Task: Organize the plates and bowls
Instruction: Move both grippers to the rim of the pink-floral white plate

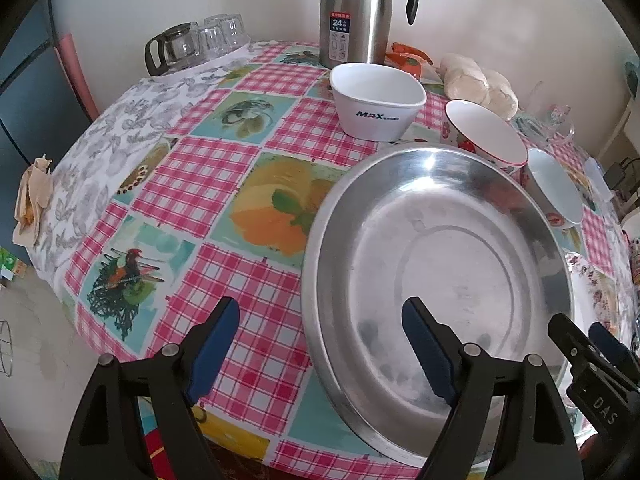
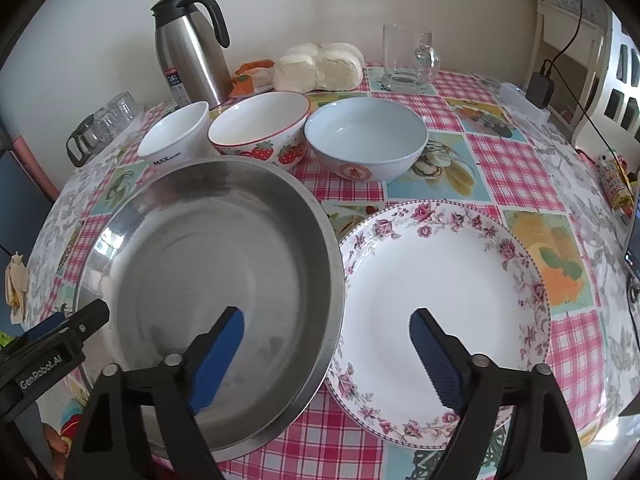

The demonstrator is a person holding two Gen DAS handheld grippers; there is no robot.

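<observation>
Left wrist view: round worktop (image 1: 120, 128) under a pink-check oilcloth with fruit and rooster panels, set against a cream wall; blue cabinet at left edge.

Steel plate (image 1: 436, 280): lies flat at the near edge. Left gripper (image 1: 320, 348) released, jaws spread wide astride the plate's left rim, one finger over the cloth, the other over the plate's basin, nothing clasped.

Floral plate (image 2: 444, 300): just beside the steel plate on its right. Right gripper (image 2: 328, 352) likewise released, empty, straddling the meeting rims of both plates.

Behind, in a row: white square bowl (image 1: 376, 100) marked "MAX"; strawberry bowl (image 2: 260, 128); pale blue bowl (image 2: 366, 140) with a red emblem.

Rear: steel thermos jug (image 1: 356, 12), label reading "24"; glass mug (image 2: 408, 60); bagged buns (image 2: 320, 66); glass teapot and tumblers (image 1: 196, 40).

Gripper bodies read "GenRobot.AI" and "DAS".
</observation>
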